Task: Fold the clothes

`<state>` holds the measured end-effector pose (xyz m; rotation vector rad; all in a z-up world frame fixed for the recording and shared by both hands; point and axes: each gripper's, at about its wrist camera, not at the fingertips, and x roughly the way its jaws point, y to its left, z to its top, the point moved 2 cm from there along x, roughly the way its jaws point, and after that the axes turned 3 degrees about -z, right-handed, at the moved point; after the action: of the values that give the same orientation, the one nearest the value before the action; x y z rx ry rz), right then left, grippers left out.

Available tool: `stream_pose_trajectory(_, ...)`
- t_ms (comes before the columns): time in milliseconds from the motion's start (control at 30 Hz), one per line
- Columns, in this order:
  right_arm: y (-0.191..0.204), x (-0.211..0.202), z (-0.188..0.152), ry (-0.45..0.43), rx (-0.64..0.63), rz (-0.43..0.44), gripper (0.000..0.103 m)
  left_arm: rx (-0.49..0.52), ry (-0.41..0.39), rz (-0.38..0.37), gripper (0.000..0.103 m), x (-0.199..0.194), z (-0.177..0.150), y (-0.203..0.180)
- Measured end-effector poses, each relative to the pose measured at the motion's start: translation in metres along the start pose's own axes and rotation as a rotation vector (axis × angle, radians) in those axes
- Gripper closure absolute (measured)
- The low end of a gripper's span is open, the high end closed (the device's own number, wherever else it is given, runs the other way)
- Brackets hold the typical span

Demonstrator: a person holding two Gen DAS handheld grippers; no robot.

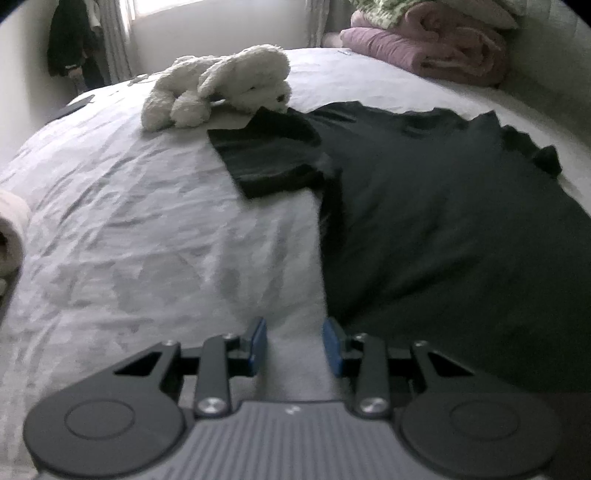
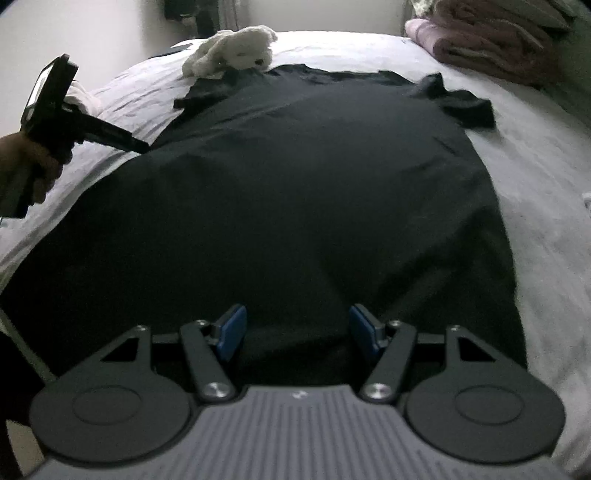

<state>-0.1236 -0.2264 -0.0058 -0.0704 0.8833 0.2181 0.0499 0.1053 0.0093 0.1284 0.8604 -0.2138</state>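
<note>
Setting: a bed (image 1: 129, 221) under a wrinkled white sheet, with daylight coming from a window (image 1: 221, 22) behind the far edge.

Garment: a black T-shirt (image 2: 295, 192) lies spread flat across the middle of the bed, collar toward the far end and hem toward the cameras. Its left sleeve (image 1: 266, 158) is laid out to the side on the sheet; the other sleeve (image 2: 465, 107) sits rumpled near the pink bedding.

Left gripper: the left gripper (image 1: 294, 345) hangs just above the sheet at the shirt's left edge, blue pads (image 1: 257, 343) parted, nothing between them (the right-hand pad sits right at the fabric's border, though contact cannot be made out). In the right wrist view it appears at far left (image 2: 142, 147), held by a hand (image 2: 33, 166), its tip at the shirt's side edge.

Right gripper: the right gripper (image 2: 295, 332) is poised over the hem area of the shirt, jaws spread wide and empty.

Bystanders: a white plush dog (image 1: 221, 85) lies by the collar, its muzzle touching the left sleeve; folded pink blankets (image 1: 428, 51) are stacked at the far right corner; dark clothing (image 1: 74, 40) hangs near the window.
</note>
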Motion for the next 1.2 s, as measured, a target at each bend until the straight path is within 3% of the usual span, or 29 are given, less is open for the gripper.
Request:
stream_pose_trajectory(233,-0.011,-0.017,-0.024,0.047,0.031,-0.044,0.038,-0.023,-0.002,-0.007,0.067,-0.003,-0.001,0.006)
stream_pose_trajectory(400,0.004,-0.019,-0.02,0.039,0.01,-0.106,0.038,-0.123,-0.005,-0.047,0.067,-0.01,0.0,0.021)
stream_pose_trajectory(567,0.035,-0.02,-0.007,-0.015,-0.013,-0.047,0.038,-0.308,-0.018,-0.105,0.069,-0.013,0.0,0.051)
stream_pose_trajectory(833,0.117,-0.011,0.016,-0.127,-0.087,0.082,0.038,-0.573,-0.045,-0.233,0.067,-0.008,-0.001,0.079)
stream_pose_trajectory(1067,0.18,-0.007,0.017,-0.172,-0.185,0.199,0.039,-0.687,-0.104,-0.306,0.064,0.0,0.013,0.099)
stream_pose_trajectory(1200,0.192,-0.006,0.014,-0.161,-0.175,0.274,0.039,-0.761,-0.11,-0.339,0.06,0.025,0.027,0.114)
